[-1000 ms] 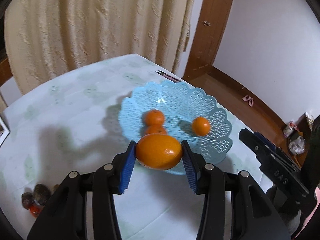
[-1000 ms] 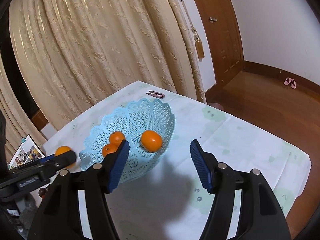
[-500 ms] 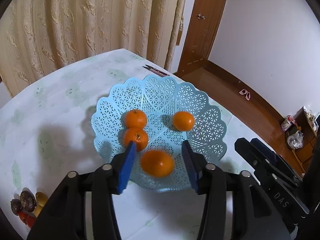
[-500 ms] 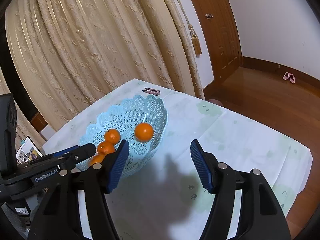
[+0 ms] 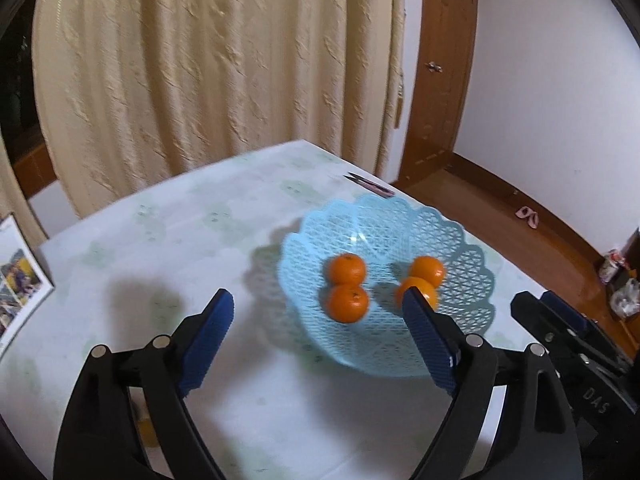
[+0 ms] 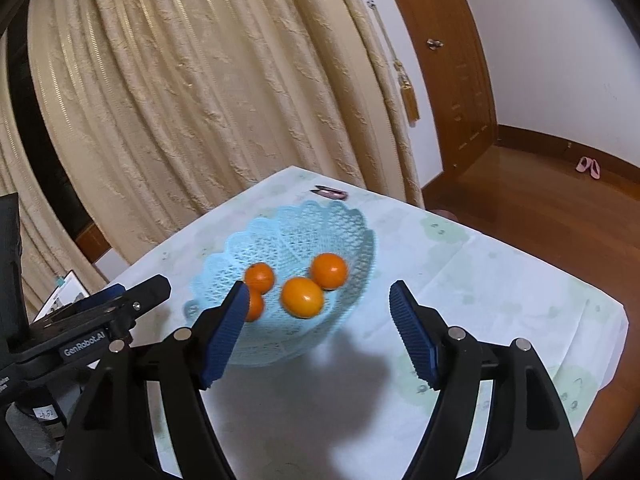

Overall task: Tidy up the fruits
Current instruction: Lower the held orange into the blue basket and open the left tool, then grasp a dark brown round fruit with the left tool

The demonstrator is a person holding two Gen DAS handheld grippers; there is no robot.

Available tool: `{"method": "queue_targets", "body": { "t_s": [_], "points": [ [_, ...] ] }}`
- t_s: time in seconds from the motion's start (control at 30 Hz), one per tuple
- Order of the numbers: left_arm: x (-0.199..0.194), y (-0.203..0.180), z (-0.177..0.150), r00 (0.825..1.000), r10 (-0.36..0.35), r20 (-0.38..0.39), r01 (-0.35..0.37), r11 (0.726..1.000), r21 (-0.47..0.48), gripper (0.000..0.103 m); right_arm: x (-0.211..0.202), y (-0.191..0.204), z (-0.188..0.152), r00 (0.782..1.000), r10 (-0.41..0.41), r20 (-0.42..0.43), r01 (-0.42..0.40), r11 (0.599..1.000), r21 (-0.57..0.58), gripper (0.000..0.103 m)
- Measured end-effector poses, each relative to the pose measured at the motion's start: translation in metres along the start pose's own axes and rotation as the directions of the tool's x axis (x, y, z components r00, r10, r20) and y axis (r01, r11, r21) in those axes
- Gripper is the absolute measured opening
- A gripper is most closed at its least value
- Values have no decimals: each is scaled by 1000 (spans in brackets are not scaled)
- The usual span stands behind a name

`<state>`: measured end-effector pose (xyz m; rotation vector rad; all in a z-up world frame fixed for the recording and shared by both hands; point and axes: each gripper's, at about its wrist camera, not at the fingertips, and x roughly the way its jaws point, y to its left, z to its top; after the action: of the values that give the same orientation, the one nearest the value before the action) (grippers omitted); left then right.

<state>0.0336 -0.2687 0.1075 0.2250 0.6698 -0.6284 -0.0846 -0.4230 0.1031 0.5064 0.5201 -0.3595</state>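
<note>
A light blue lattice basket [image 5: 448, 232] stands on the white tablecloth; it also shows in the right wrist view [image 6: 320, 220]. Several oranges lie in it: two on the left [image 5: 347, 269] [image 5: 347, 302], one at the right [image 5: 427, 271], and a larger one [image 6: 302, 297] in front of that, partly behind my left finger [image 5: 416, 298]. My left gripper [image 5: 318, 338] is open and empty, near the basket's left front. My right gripper [image 6: 318, 330] is open and empty above the basket's near rim.
A small dark clip [image 5: 370, 185] lies beyond the basket near the table's far edge. A photo print [image 5: 16, 280] lies at the table's left. A beige curtain [image 5: 220, 60] hangs behind. Wooden floor [image 6: 540, 200] drops off to the right.
My left gripper let go of the large orange, which now lies in the basket. The jaws opened wide and the gripper drew back to the left. The right gripper barely moved.
</note>
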Motion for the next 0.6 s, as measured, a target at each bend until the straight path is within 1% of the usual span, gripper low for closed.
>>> {"method": "queue_targets", "body": {
  "t_s": [0.07,0.1,0.2,0.3,0.5,0.6],
  "points": [
    [-8,6,-2,999,32,22,-32,999,8,91,-2,8,-1,1000,13,1,-13,1000,-12,78],
    [-11,8,-3,999,44,30,-44,999,11,91,-2,13,-2,1000,23,3,-23,999,-22,82],
    [-20,19,-8,996,84,43,-85,996,20,91,-3,28,-4,999,47,1,-47,998,-48,83],
    [-28,35,-14,992,115,43,-115,993,7,91,-3,42,-7,997,76,-4,-76,995,-67,89],
    [-47,76,-21,984,173,39,-171,984,-49,91,-1,72,-16,992,124,-26,-126,986,-110,90],
    [-55,98,-26,982,186,17,-184,980,-78,91,1,87,-22,988,145,-44,-149,980,-133,90]
  ]
}}
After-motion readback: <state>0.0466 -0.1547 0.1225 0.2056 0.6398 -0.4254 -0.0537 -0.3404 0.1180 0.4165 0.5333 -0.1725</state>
